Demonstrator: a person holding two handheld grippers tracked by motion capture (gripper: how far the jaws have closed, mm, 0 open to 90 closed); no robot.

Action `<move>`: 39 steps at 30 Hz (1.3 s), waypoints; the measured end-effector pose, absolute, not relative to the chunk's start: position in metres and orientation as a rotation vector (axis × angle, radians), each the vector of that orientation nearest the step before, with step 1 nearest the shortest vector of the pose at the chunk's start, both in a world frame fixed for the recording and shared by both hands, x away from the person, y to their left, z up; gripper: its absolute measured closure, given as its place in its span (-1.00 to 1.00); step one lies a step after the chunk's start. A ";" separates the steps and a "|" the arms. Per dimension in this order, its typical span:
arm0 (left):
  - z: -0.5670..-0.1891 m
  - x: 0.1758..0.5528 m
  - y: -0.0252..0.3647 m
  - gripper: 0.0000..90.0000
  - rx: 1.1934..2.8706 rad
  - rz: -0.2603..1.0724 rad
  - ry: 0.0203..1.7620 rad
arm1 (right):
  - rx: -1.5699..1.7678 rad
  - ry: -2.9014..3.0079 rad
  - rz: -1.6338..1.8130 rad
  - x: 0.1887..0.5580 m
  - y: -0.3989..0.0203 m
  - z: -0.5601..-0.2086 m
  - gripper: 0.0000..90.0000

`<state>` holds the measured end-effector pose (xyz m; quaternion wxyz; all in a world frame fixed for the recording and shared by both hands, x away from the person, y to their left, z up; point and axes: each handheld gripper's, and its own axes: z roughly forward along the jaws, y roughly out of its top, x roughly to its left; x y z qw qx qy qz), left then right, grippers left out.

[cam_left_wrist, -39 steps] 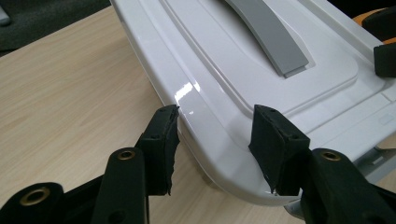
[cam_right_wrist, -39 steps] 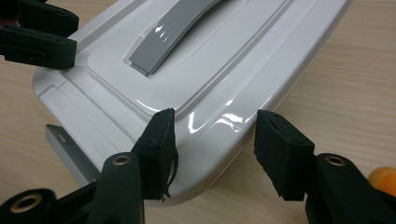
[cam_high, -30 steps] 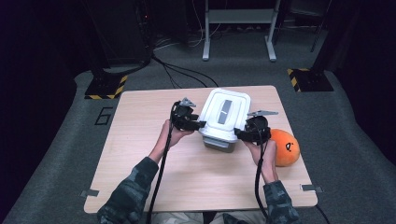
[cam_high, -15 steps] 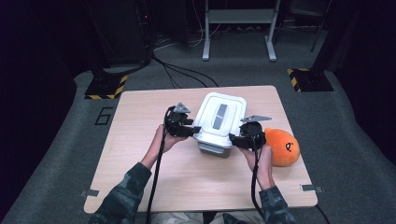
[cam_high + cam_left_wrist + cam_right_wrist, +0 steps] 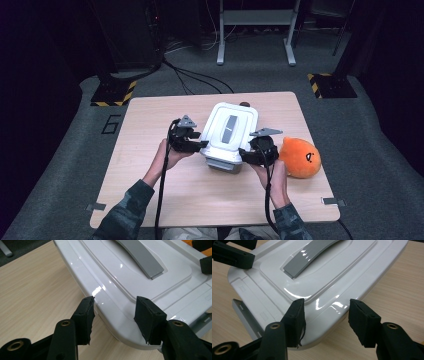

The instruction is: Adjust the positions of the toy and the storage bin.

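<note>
I've got a white box [image 5: 229, 132] with a grey handle [image 5: 230, 129] set into its lid, sitting in the middle of the wooden table [image 5: 150, 190], slightly turned so one short end points toward me. My left gripper [image 5: 201, 146] is at the box's left near corner. Looking along it in the left gripper view, the jaws stand partly apart with the lid's rounded rim [image 5: 112, 312] running between them; one pad [image 5: 86, 315] hangs over the bare table beside the rim, the other [image 5: 147, 317] sits over the lid, and I can't tell for sure whether either pad presses on the plastic. My right gripper [image 5: 246, 154] is at the right near corner, and its jaws have just been easing wider. In the right gripper view the lid's corner edge [image 5: 329, 307] lies between the two pads, with daylight on the outer side, so nothing is pinched there. The box's latch flap [image 5: 244, 312] shows at the near end. An orange plush toy [image 5: 300, 157] lies just beside my right hand [image 5: 272, 177], off to the right of the box
</note>
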<state>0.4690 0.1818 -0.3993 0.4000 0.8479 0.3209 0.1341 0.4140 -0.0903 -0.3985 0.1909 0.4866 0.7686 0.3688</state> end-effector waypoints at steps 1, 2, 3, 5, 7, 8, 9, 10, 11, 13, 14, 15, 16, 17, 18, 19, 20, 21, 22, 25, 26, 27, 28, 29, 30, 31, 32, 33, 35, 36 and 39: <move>-0.399 0.469 0.183 0.10 2.150 0.353 0.806 | 1.366 2.167 1.037 0.416 -0.091 -0.398 -0.11; -0.399 0.469 0.184 0.10 2.152 0.362 0.807 | 1.371 2.164 1.036 0.418 -0.091 -0.398 -0.21; -0.400 0.469 0.185 0.10 2.148 0.365 0.814 | 1.355 2.166 1.038 0.420 -0.093 -0.398 -0.34; -0.400 0.470 0.188 0.10 2.144 0.358 0.818 | 1.350 2.142 1.061 0.426 -0.097 -0.397 -0.41; -0.401 0.469 0.189 0.10 2.136 0.355 0.823 | 1.348 2.128 1.078 0.433 -0.103 -0.396 -0.45; -0.401 0.469 0.189 0.10 2.133 0.362 0.825 | 1.351 2.122 1.076 0.436 -0.105 -0.395 -0.48; -0.401 0.469 0.189 0.10 2.136 0.368 0.820 | 1.355 2.117 1.074 0.440 -0.108 -0.394 -0.48; -0.401 0.468 0.188 0.10 2.135 0.368 0.823 | 1.360 2.107 1.078 0.444 -0.111 -0.393 -0.48; -0.400 0.468 0.188 0.09 2.138 0.369 0.820 | 1.362 2.097 1.076 0.449 -0.114 -0.392 -0.47; -0.400 0.469 0.188 0.08 2.142 0.374 0.819 | 1.383 2.087 1.067 0.458 -0.119 -0.390 -0.45; -0.400 0.469 0.188 0.07 2.141 0.373 0.824 | 1.396 2.086 1.064 0.462 -0.121 -0.389 -0.45; -0.400 0.469 0.188 0.05 2.144 0.373 0.827 | 1.401 2.080 1.057 0.466 -0.122 -0.389 -0.45; -0.400 0.470 0.188 0.05 2.147 0.376 0.826 | 1.410 2.072 1.059 0.469 -0.123 -0.388 -0.45; -0.400 0.470 0.188 0.04 2.147 0.375 0.826 | 1.410 2.072 1.050 0.473 -0.125 -0.387 -0.45; -0.400 0.470 0.188 0.04 2.147 0.376 0.828 | 1.412 2.075 1.041 0.476 -0.126 -0.387 -0.45; -0.400 0.470 0.188 0.04 2.148 0.377 0.828 | 1.415 2.067 1.042 0.480 -0.126 -0.387 -0.44; -0.399 0.470 0.188 0.04 2.150 0.382 0.824 | 1.415 2.069 1.033 0.484 -0.126 -0.386 -0.44; -0.399 0.470 0.187 0.04 2.149 0.380 0.827 | 1.426 2.062 1.031 0.487 -0.126 -0.386 -0.44; -0.399 0.469 0.187 0.04 2.149 0.381 0.828 | 1.424 2.059 1.032 0.492 -0.127 -0.386 -0.42; -0.399 0.469 0.187 0.04 2.150 0.388 0.829 | 1.453 2.051 1.044 0.506 -0.128 -0.386 -0.34; -0.399 0.469 0.187 0.04 2.150 0.387 0.830 | 1.460 2.050 1.045 0.510 -0.128 -0.386 -0.31; -0.399 0.469 0.187 0.04 2.150 0.385 0.831 | 1.466 2.050 1.040 0.515 -0.127 -0.387 -0.26; -0.399 0.469 0.187 0.04 2.149 0.385 0.833 | 1.477 2.052 1.035 0.519 -0.127 -0.387 -0.24; -0.399 0.469 0.187 0.04 2.151 0.387 0.831 | 1.484 2.045 1.039 0.523 -0.126 -0.387 -0.21; -0.399 0.469 0.187 0.04 2.150 0.387 0.832 | 1.478 2.045 1.044 0.528 -0.126 -0.387 -0.15; -0.399 0.469 0.187 0.04 2.150 0.389 0.832 | 1.491 2.045 1.042 0.531 -0.126 -0.387 -0.12; -0.399 0.469 0.187 0.04 2.151 0.389 0.832 | 1.496 2.052 1.042 0.535 -0.125 -0.388 -0.08; -0.399 0.469 0.187 0.04 2.151 0.388 0.832 | 1.507 2.050 1.039 0.538 -0.125 -0.388 -0.05; -0.399 0.469 0.188 0.04 2.152 0.384 0.832 | 1.513 2.050 1.031 0.543 -0.125 -0.390 -0.01; -0.399 0.470 0.188 0.04 2.152 0.383 0.834 | 1.514 2.055 1.024 0.545 -0.126 -0.391 0.01; -0.399 0.470 0.187 0.04 2.151 0.376 0.833 | 1.511 2.066 1.023 0.549 -0.126 -0.393 0.05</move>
